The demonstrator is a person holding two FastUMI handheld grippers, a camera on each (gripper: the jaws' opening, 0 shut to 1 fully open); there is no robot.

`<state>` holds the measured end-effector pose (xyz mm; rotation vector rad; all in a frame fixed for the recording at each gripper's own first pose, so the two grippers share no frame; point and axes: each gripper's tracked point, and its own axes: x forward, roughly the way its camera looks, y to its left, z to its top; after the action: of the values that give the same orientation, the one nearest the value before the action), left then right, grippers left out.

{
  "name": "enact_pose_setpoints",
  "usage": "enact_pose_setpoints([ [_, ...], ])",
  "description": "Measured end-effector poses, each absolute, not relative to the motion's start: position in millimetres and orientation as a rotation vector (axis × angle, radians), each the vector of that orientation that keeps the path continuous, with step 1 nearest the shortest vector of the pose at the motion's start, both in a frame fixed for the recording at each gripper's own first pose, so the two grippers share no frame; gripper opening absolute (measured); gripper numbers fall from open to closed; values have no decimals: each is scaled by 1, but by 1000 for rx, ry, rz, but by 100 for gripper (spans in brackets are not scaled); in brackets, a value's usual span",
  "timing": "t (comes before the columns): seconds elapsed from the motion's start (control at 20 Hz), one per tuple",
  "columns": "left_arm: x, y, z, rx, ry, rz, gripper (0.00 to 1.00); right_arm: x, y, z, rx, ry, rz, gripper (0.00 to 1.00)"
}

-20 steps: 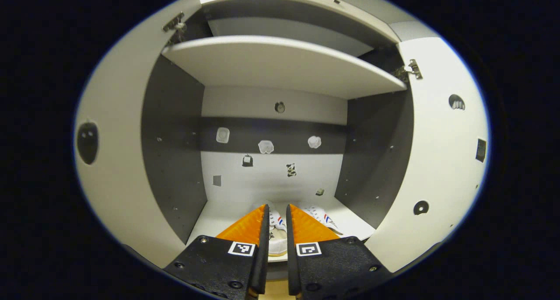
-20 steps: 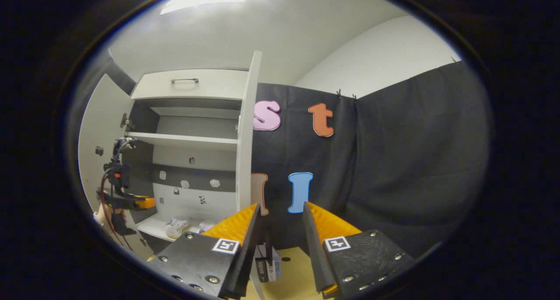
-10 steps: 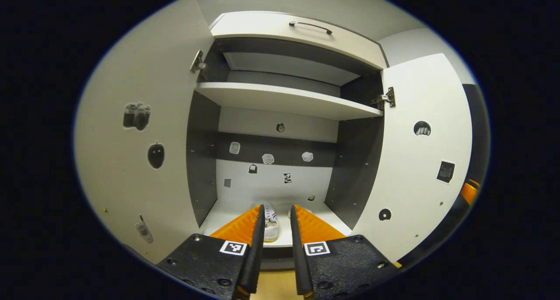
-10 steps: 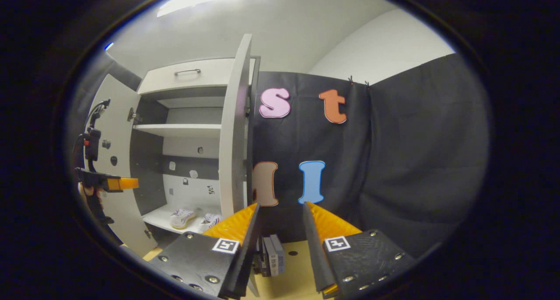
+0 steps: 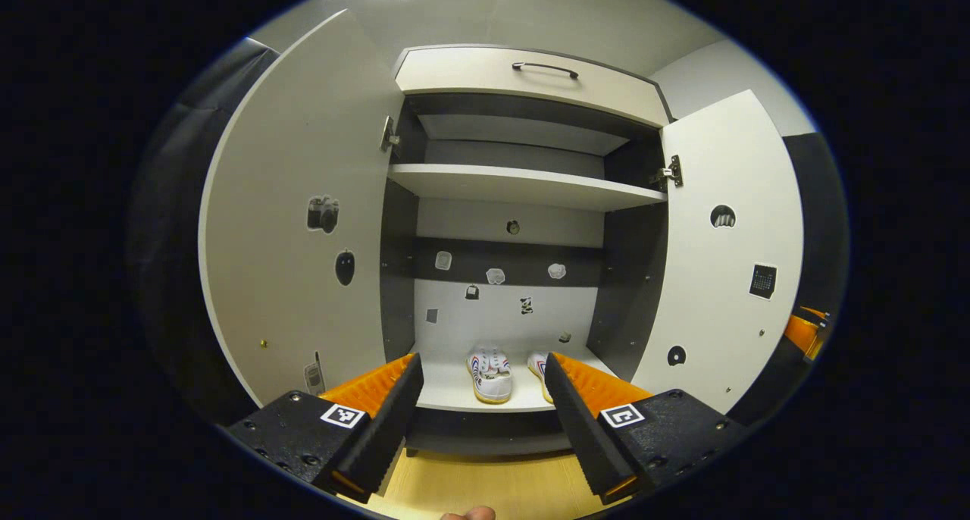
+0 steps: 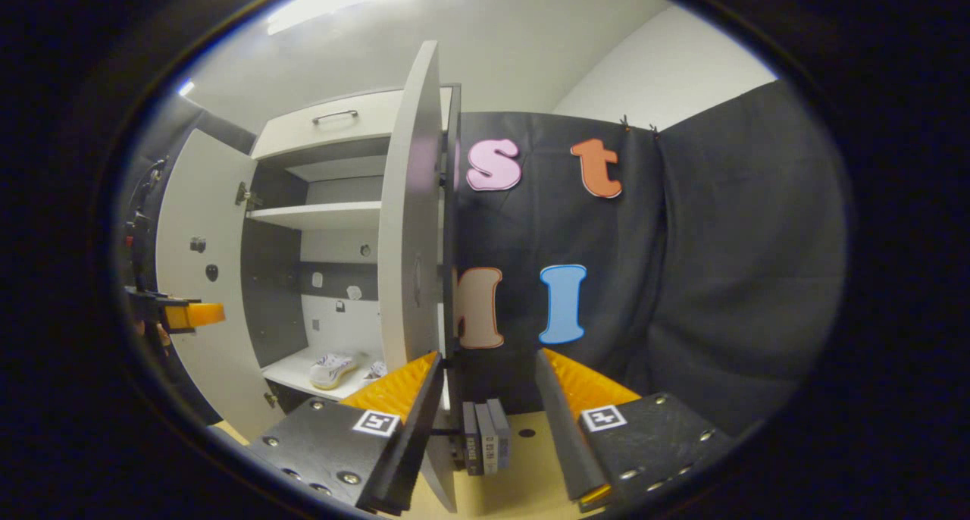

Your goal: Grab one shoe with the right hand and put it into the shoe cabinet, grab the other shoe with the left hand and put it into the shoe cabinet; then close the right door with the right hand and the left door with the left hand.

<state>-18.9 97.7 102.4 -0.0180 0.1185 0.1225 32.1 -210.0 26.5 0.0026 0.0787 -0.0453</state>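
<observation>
Left gripper: released, fingers spread wide, nothing between them; held in front of the open cabinet, aimed at the bottom shelf. Also seen at the far left edge of the right gripper view, in front of the left door.
Right gripper: released, fingers apart, nothing grasped; held beside the edge of the right door, facing the black cloth wall.
White shoe cabinet with dark grey side walls: both doors open, 1 white shelf across the upper part, 1 drawer with a dark bar handle on top.
White sneaker with red and blue stripes: on the bottom shelf, toe toward the opening, near the middle. Seen as well in the right gripper view.
Second white striped sneaker: just beside the first, to its right, partly hidden behind a finger of the left gripper.
Left white door: swung wide open, small stickers on its inner face.
Right white door: open, stickers on its inner face; edge-on in the right gripper view.
Small upright books: 3, standing on the light wooden floor behind the right door, at the foot of the cloth wall.
Back panel: several small stickers.
</observation>
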Motion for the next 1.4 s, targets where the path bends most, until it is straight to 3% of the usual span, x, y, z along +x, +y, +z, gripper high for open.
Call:
enact_pose_setpoints([
  [0.2, -27, 104, 106, -16, 105, 141, 93, 35, -201, 22, 15, 90, -11, 78],
  [0.3, -29, 106, 107, -2, 102, 153, 96, 36, -201, 22, -1, 83, 0, 73],
  [0.5, -29, 99, 113, -25, 87, 139, 97, 31, -184, 25, -14, 82, 51, 77],
  [0.6, -28, 97, 114, -31, 83, 134, 97, 37, -173, 25, -20, 80, 84, 67],
  [0.75, -28, 96, 113, -32, 90, 135, 93, 38, -154, 23, -8, 87, 141, 67],
  [0.85, -29, 97, 112, -38, 93, 137, 96, 38, -142, 22, -3, 85, 168, 72],
  [0.9, -30, 98, 111, -42, 94, 139, 97, 40, -135, 22, -2, 83, 180, 67],
  [1.15, -36, 113, 112, -51, 91, 173, 96, 47, -101, 19, 9, 90, 251, 67],
  [1.2, -37, 116, 111, -55, 91, 180, 97, 49, -93, 19, 8, 91, 264, 72],
  [1.25, -38, 118, 111, -59, 91, 185, 96, 50, -88, 19, 9, 90, 274, 67],
  [1.4, -40, 123, 110, -73, 91, 197, 97, 54, -69, 14, 9, 92, 309, 67],
])
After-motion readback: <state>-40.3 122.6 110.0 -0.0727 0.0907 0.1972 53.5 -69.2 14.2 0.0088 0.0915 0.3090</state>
